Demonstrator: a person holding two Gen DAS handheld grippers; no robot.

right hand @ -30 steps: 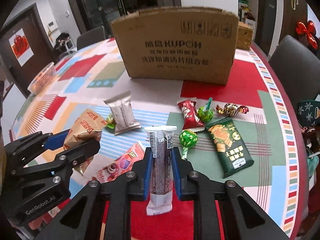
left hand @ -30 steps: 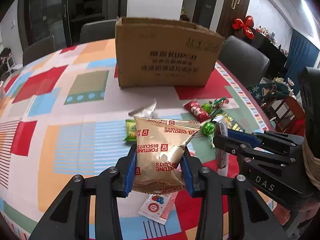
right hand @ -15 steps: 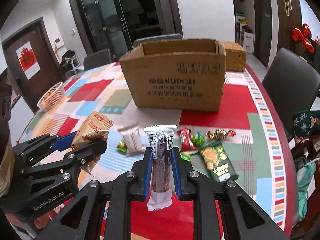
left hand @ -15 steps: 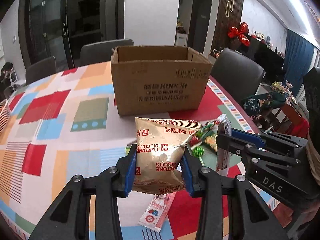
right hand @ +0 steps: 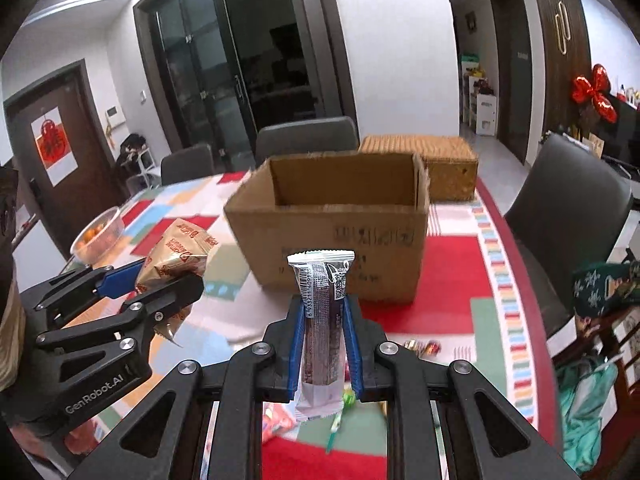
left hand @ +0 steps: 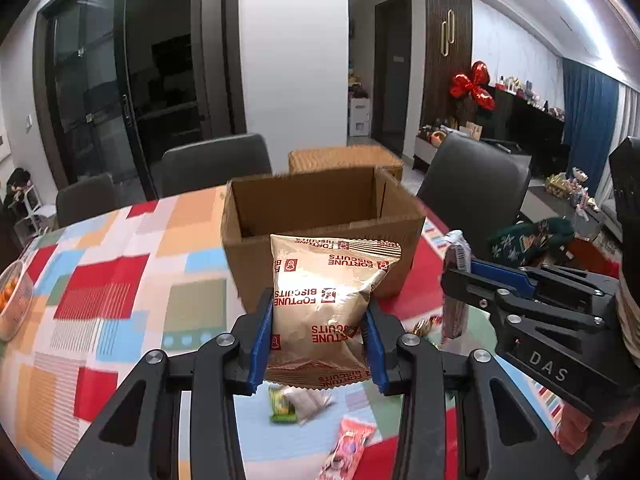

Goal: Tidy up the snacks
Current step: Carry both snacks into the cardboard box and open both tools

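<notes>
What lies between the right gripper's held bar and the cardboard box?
Only bare tablecloth separates the right gripper and its bar from the cardboard box, seen in the right wrist view.

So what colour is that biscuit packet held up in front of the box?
Shiny gold with red lettering; the biscuit packet shows best in the left wrist view.

Both grippers have lifted their snacks above the table toward the cardboard box (left hand: pixel 320 216).

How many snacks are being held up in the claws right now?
2. A gold biscuit bag is clamped in the left claw, and a slim silver snack bar in the right claw. Other snacks lie on the table below.
</notes>
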